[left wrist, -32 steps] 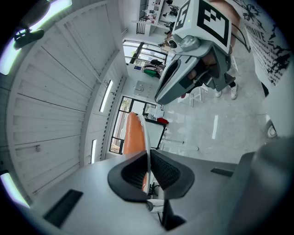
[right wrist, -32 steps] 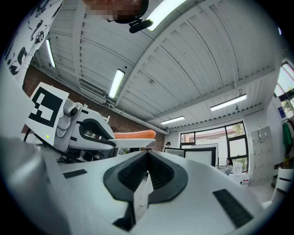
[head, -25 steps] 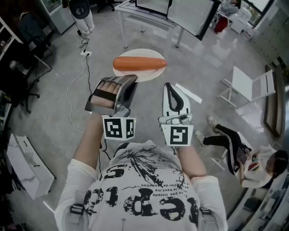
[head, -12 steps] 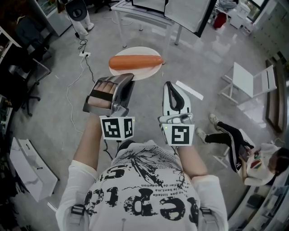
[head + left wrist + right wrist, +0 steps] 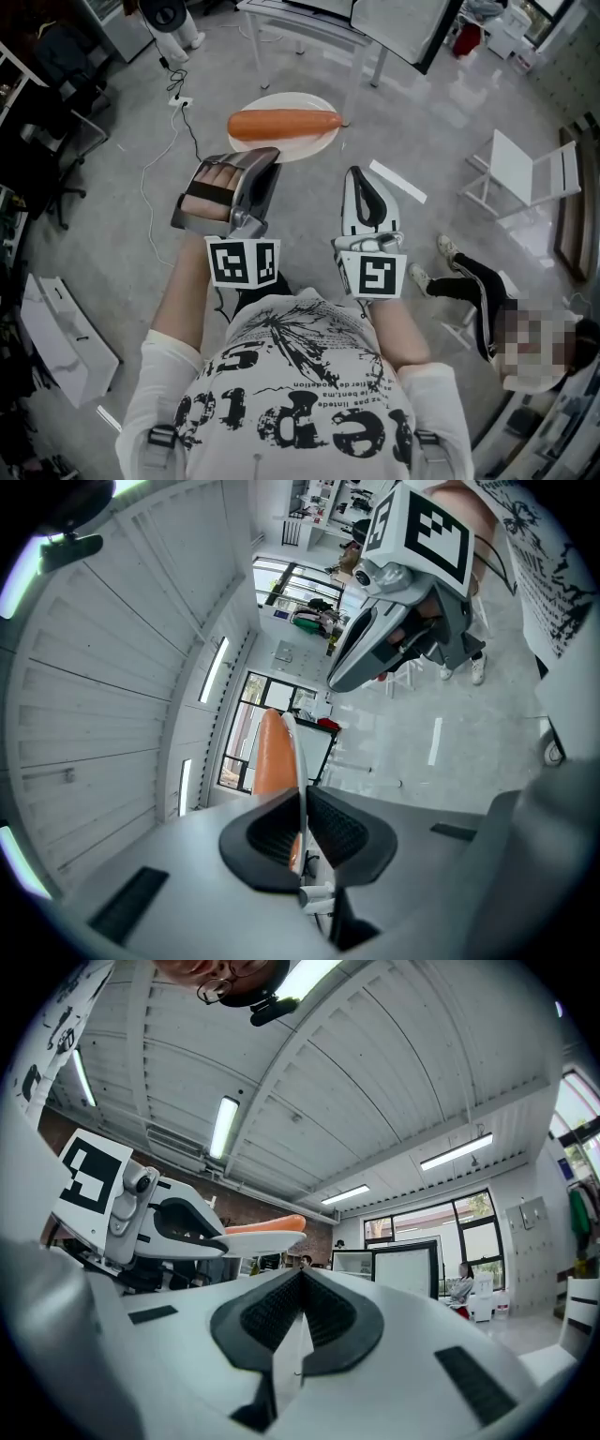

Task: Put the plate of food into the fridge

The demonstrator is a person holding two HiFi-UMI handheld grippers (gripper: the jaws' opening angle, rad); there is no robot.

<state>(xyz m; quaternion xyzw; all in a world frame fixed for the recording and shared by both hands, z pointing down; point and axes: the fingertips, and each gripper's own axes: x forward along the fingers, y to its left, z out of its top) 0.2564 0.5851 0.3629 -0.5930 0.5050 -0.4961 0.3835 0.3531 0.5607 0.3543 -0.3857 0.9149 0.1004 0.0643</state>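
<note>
In the head view a white plate (image 5: pixel 305 148) carries a long orange sausage-like piece of food (image 5: pixel 284 123) and hangs level above the floor. My left gripper (image 5: pixel 265 157) is shut on the plate's near rim. In the left gripper view the plate (image 5: pixel 298 757) runs edge-on between the pads, with the food (image 5: pixel 270 752) on its left. My right gripper (image 5: pixel 352 176) floats beside it, to the right, shut and empty. In its own view the right gripper (image 5: pixel 300 1277) has its pads together, and the plate (image 5: pixel 262 1240) sits ahead to the left.
A white table (image 5: pixel 309 23) stands ahead on the grey floor. A white folding chair (image 5: pixel 525 173) is at the right, and a seated person (image 5: pixel 483 300) is near it. A cable (image 5: pixel 178 131) trails on the left, and a white strip (image 5: pixel 398 181) lies on the floor.
The floor and furniture have slid a little through the head view. Both grippers and the plate keep the same pose and grip.
</note>
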